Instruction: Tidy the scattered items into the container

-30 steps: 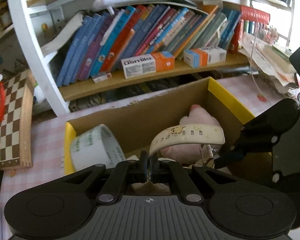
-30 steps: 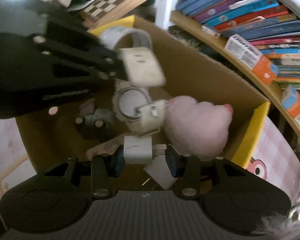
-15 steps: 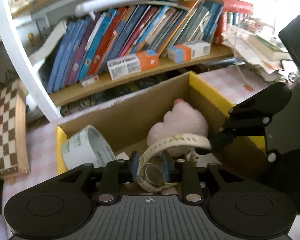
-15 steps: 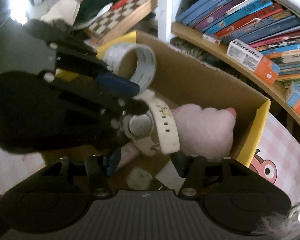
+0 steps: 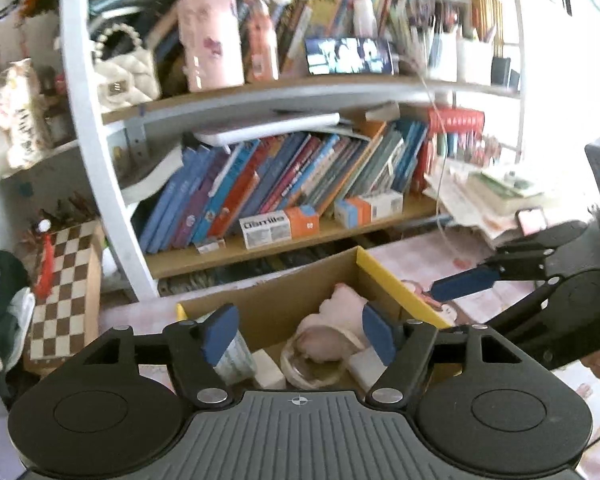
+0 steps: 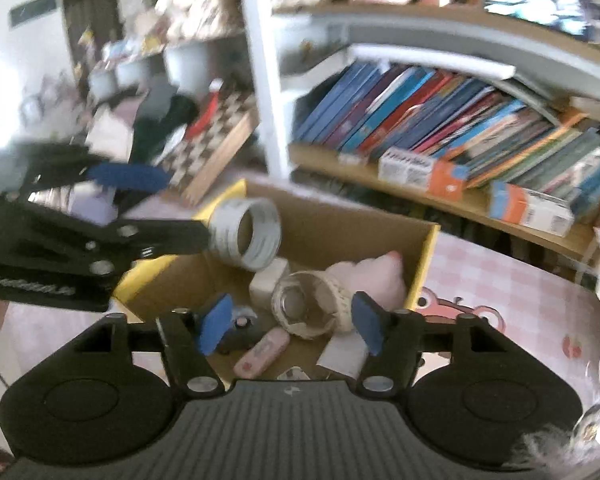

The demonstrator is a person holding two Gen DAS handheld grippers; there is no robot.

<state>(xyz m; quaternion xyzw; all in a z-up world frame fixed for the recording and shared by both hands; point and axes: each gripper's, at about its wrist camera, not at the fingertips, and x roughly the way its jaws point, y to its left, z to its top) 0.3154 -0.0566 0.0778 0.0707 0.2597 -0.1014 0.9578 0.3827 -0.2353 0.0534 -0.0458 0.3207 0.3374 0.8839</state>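
A cardboard box with yellow flaps [image 5: 311,280] [image 6: 339,216] stands on the pink checked table. Inside lie a cream wristwatch [image 6: 307,304] [image 5: 315,360], a pink plush toy [image 6: 375,276] [image 5: 339,308], a tape roll [image 6: 248,232] [image 5: 232,356], a white charger block [image 6: 268,280] and a pink flat gadget [image 6: 262,352]. My left gripper [image 5: 296,334] is open and empty above the box's near side. My right gripper [image 6: 290,324] is open and empty above the box. Each gripper shows in the other's view [image 6: 100,216] [image 5: 511,276].
A white bookshelf with slanted books [image 5: 284,184] and small cartons [image 6: 419,170] stands right behind the box. A chessboard [image 5: 64,292] leans at the left among clothes. A paper pile [image 5: 487,200] lies at the right on the table.
My left gripper opened and let the watch drop into the box. My right gripper let go of the white charger block earlier. Both grippers have lifted up and back from the box.
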